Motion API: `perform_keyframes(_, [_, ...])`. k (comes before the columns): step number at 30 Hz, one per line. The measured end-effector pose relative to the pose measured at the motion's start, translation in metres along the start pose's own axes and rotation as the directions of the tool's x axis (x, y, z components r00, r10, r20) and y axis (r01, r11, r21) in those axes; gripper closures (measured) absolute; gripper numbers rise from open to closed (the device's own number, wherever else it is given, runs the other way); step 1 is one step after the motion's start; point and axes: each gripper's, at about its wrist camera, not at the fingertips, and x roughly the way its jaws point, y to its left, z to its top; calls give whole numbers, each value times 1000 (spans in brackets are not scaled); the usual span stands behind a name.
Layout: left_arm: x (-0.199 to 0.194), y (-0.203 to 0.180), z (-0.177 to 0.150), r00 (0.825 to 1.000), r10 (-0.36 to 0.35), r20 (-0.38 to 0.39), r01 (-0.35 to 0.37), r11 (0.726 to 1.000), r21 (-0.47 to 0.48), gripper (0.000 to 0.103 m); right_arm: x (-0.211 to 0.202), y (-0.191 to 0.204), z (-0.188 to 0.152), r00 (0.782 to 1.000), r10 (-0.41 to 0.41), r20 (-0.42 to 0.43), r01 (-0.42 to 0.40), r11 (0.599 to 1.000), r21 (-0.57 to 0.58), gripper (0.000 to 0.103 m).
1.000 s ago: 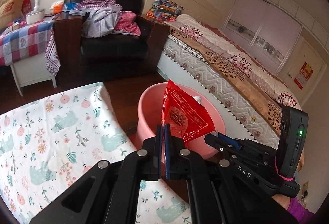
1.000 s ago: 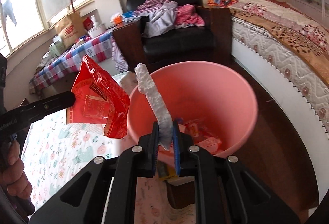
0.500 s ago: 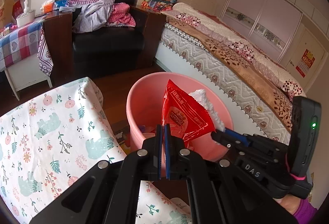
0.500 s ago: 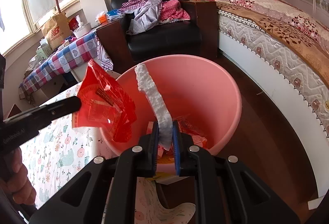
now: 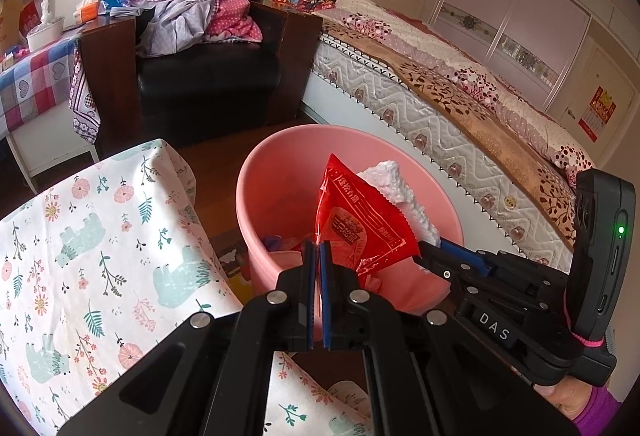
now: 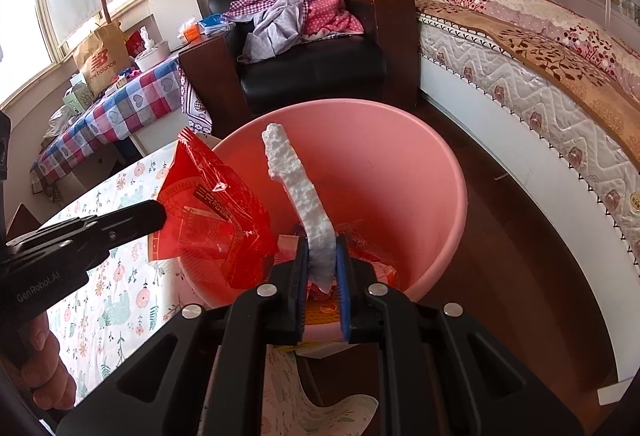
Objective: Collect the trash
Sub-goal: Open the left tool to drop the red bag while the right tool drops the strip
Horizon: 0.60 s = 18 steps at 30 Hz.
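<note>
At far left I see a table under a checked cloth, and nearer to me a second table draped in a floral cloth. My left gripper is clamped tight on the lower edge of a red wrapper, which stands up over the open mouth of the pink bin. The bin sits on the dark wood floor between the floral cloth and the bed, with more red wrappers lying at its bottom. Just to the right, my right gripper is pinched narrow around the base of a strip of white foam, which rises tilted above the bin's inside. Behind the bin stands a black armchair heaped with clothes; the bed runs along the right wall
</note>
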Motion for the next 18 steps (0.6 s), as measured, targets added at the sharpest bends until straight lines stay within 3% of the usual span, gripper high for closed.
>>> perform_keyframes(18, [0,-6,-1,1000,-16,-3,16,1000,6,98,4,-6,0,999,-19,-27,19,999,28,89])
